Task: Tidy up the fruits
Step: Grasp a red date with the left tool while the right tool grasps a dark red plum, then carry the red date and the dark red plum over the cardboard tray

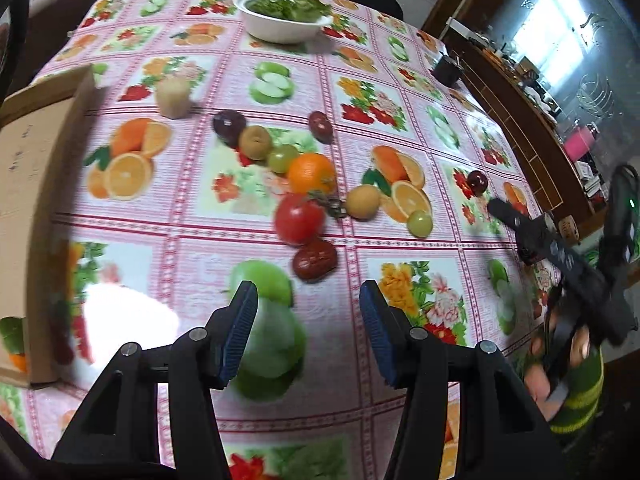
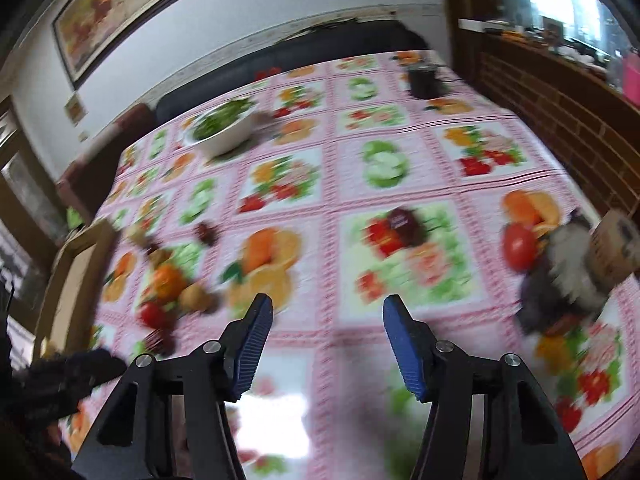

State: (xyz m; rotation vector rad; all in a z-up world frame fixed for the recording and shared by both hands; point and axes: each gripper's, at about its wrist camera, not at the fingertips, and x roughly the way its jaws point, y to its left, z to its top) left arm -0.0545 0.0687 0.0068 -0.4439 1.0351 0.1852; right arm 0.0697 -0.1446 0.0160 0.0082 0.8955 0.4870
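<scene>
Left gripper (image 1: 308, 312) jaws stand apart with nothing between them, over printed tablecloth (image 1: 400, 208); the loose fruits, with tomato (image 1: 299, 219) and dark date (image 1: 314, 259) closest, lie just ahead of its tips near mid-table. Right gripper (image 2: 328, 328) is likewise unloaded and parted, and the same pile (image 2: 168, 284) lies off to its left. Cardboard box (image 1: 40, 184) stands left of the pile, so the left hand looks nearer for the next pick.

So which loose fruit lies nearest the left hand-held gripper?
The wrinkled dark-red date, just ahead of the open left hand-held gripper; the tomato and orange lie farther.
</scene>
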